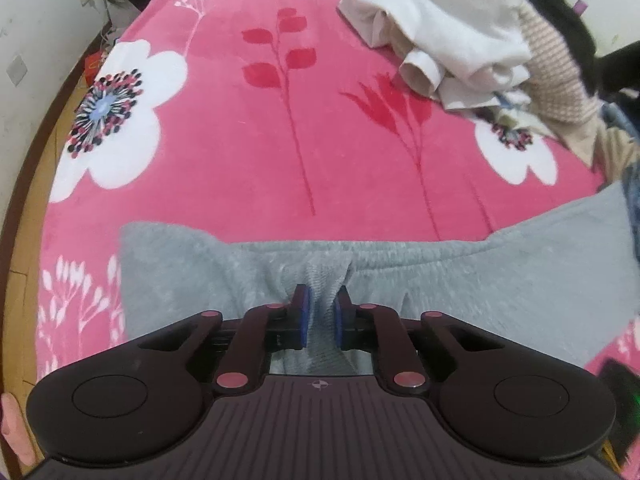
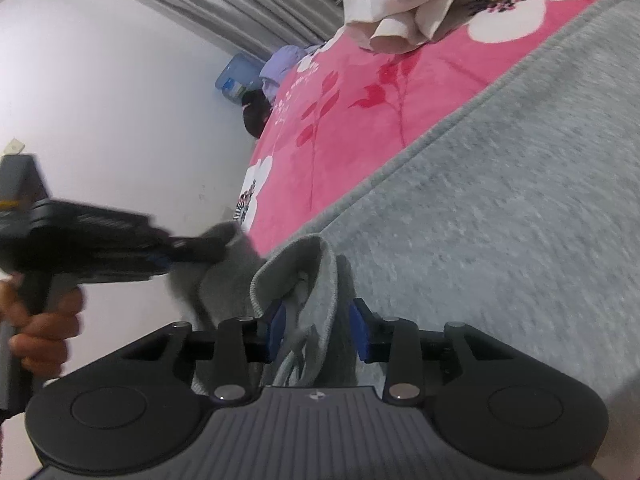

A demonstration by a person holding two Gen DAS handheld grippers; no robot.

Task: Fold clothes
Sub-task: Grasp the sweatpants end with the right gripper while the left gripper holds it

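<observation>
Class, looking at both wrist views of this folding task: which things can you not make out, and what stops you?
- Grey garment: type unclear; left wrist view cuts it off at the right edge.
- Left gripper: motion-blurred in the right wrist view.
- Pile of pale clothes: crumpled, items indistinguishable.
- Right gripper: cloth hides its grip.

A fuzzy grey garment [image 1: 400,264] lies spread on the bed, its near edge bunched.
</observation>
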